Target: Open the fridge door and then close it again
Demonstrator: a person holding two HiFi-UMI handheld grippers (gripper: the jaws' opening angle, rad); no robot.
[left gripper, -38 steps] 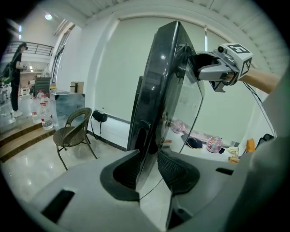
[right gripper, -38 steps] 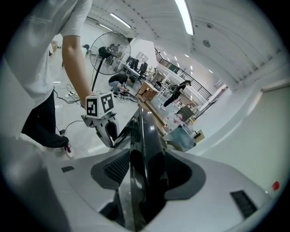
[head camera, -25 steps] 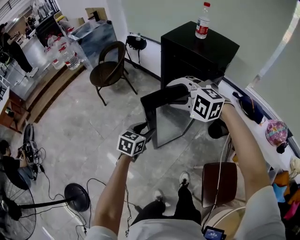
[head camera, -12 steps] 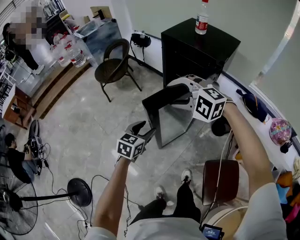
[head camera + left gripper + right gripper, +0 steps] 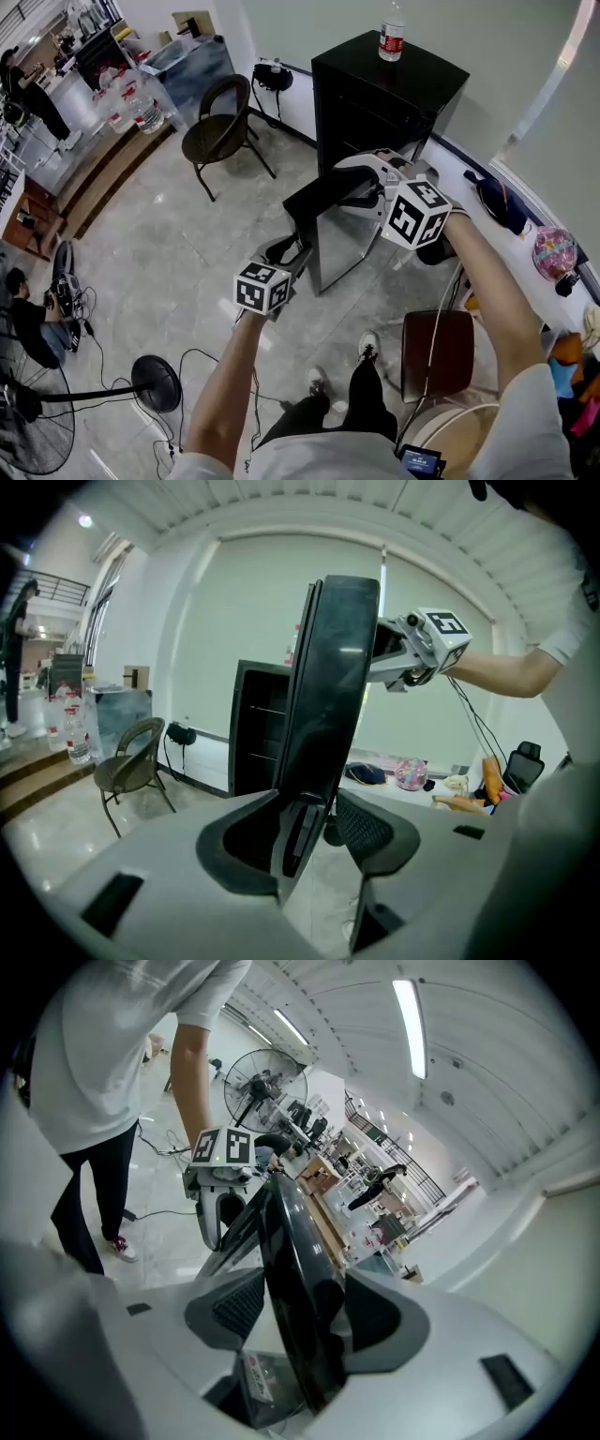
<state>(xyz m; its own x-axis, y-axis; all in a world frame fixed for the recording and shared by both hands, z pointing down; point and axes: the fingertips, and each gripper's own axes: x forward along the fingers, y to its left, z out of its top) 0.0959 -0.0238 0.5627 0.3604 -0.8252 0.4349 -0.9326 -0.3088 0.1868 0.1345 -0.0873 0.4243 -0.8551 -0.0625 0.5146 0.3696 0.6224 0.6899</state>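
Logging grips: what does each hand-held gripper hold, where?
Nothing clamped: the fridge door stands between both, left hand-held gripper low on its edge, jaws just closing, right hand-held gripper at top, opening.

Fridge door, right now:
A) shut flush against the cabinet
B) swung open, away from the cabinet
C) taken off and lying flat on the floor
B: the fridge door stands swung out from the black fridge, and the left gripper view looks past it into the open front with its shelves.
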